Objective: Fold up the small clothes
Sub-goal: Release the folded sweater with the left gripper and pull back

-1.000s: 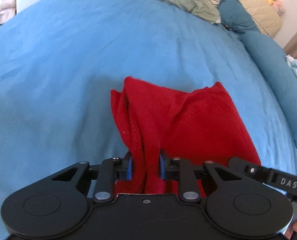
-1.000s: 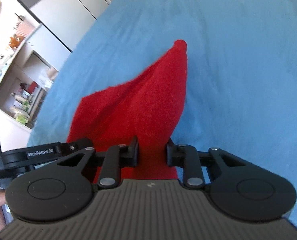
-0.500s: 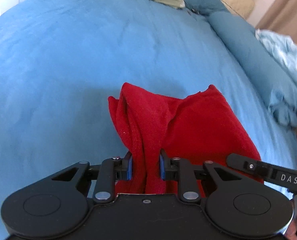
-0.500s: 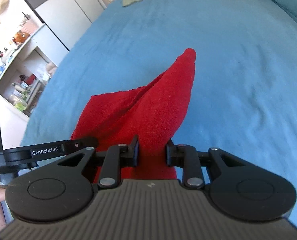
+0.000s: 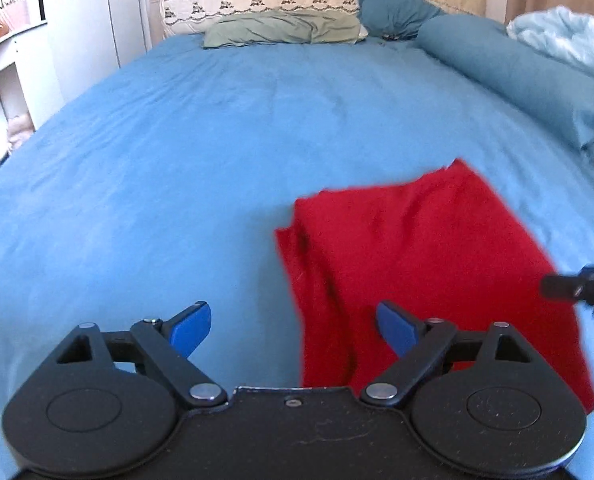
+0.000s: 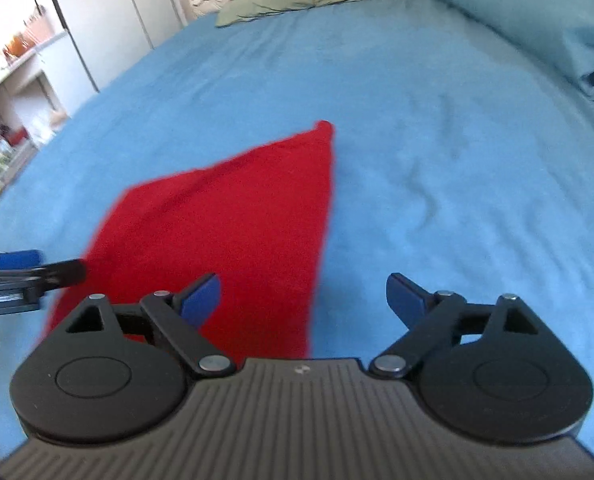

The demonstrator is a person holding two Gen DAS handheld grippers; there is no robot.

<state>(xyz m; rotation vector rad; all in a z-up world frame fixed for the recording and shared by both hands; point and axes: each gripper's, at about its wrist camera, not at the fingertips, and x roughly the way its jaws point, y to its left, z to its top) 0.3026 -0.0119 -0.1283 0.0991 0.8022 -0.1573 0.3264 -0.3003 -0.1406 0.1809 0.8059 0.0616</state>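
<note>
On the blue bedsheet (image 5: 177, 168) lies the folded red cloth (image 5: 417, 260), at about four o'clock in the left view. Left gripper (image 5: 293, 328) and right gripper (image 6: 303, 300) both hang above it, fingers spread wide, holding nothing.

One red cloth (image 5: 425, 264) lies on one blue bed (image 5: 177, 168) — two grippers, left gripper (image 5: 293, 326) and right gripper (image 6: 303, 300), plus one green pillow (image 5: 281, 32) and one teal bolster (image 5: 509, 64).

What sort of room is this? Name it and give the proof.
A bedroom, most likely: the red cloth lies on a bed with pillows at its head and a wardrobe beside it.
</note>
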